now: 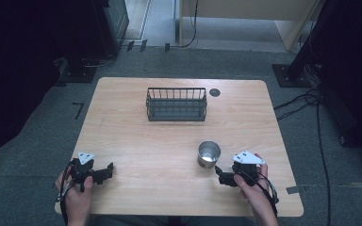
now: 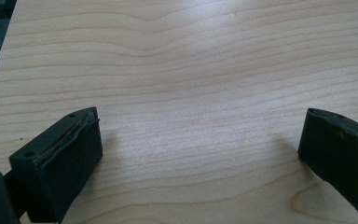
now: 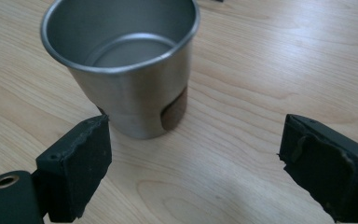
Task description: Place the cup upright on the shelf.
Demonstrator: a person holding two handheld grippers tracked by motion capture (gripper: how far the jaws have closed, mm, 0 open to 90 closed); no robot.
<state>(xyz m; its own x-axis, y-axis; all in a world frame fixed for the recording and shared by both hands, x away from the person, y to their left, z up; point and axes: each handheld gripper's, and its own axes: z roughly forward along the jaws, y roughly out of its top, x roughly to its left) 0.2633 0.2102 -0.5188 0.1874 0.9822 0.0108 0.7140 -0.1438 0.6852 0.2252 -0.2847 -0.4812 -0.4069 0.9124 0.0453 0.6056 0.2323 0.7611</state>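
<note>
Lining up: right tongs [image 3: 193, 161] apart, near steel cup [image 3: 126, 65], likely pre-grab; next, slide fwd around it. Left tongs [image 2: 200, 154] apart over bare tabletop [image 2: 191, 70].

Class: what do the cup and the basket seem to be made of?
Cup: likely stainless steel with a brushed, dull-silver finish; it reflects the table. Basket: apparently dark metal wire, matte black, with thin bars you see through.

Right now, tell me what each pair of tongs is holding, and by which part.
Nothing is held. The left tongs gape over bare table. The right tongs stand open just short of the steel cup, touching none of it.
</note>
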